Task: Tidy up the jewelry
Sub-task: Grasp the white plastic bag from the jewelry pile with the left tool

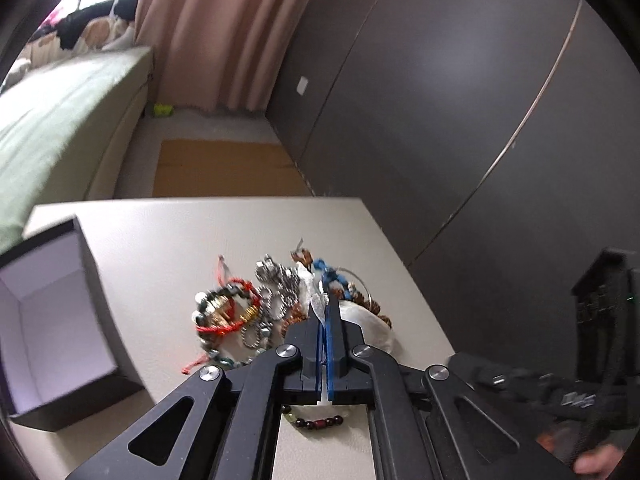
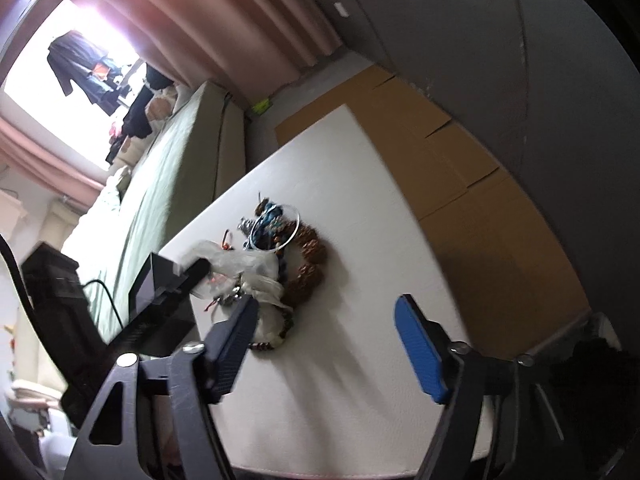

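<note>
A pile of jewelry (image 1: pixel 256 312) lies on the white table (image 1: pixel 180 232): red cord bracelets, silver chains, blue beads, a brown bead bracelet. My left gripper (image 1: pixel 323 308) is shut on a clear plastic bag (image 1: pixel 360 320) at the pile's right side. A dark bead bracelet (image 1: pixel 316 422) lies under the gripper. An open black box (image 1: pixel 52 320) with a white inside stands at the left. In the right wrist view my right gripper (image 2: pixel 328 316) is open and empty above the table, near the pile (image 2: pixel 288 248) and the bag (image 2: pixel 248 268).
A bed with a green cover (image 1: pixel 48 128) stands to the left beyond the table. Flat cardboard (image 1: pixel 224 168) lies on the floor behind it. Dark wardrobe doors (image 1: pixel 440 100) stand on the right. The table's far edge (image 1: pixel 200 200) is near the pile.
</note>
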Motion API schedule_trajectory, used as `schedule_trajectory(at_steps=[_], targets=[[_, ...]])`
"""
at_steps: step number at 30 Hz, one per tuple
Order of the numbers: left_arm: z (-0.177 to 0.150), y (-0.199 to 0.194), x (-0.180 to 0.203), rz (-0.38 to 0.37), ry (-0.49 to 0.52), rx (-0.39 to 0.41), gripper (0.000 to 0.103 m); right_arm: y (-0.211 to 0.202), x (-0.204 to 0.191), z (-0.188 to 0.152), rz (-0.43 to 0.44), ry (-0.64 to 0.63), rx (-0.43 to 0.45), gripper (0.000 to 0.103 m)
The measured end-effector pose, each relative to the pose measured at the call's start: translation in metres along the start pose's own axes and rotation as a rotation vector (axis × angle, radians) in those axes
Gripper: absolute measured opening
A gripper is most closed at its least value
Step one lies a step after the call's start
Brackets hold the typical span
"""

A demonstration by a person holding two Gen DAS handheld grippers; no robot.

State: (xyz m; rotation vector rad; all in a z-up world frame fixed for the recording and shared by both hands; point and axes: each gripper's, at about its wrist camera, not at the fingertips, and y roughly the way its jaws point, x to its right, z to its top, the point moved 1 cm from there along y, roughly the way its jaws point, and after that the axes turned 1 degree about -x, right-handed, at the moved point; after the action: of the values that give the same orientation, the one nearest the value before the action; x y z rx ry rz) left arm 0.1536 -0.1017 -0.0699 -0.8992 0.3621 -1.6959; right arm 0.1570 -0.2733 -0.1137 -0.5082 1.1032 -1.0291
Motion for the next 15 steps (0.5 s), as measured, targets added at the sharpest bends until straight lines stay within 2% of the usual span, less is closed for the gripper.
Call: schedule_trajectory(at_steps=[4, 13, 15], targets=[[0.006, -0.018, -0.002, -0.014, -0.013, 0.039, 0.000, 0.015, -0.013, -0.004, -0.006, -0.055, -0.035, 0.061], [0.017, -0.043, -0.021, -0.017, -0.054, 0.093, 0.000, 0.048, -0.045, -0.017, -0.036, -0.211, -0.110, 0.059], [0.018, -0.049, -0.026, -0.016, -0.064, 0.106, 0.000, 0.053, -0.052, -0.020, -0.045, -0.238, -0.116, 0.055]])
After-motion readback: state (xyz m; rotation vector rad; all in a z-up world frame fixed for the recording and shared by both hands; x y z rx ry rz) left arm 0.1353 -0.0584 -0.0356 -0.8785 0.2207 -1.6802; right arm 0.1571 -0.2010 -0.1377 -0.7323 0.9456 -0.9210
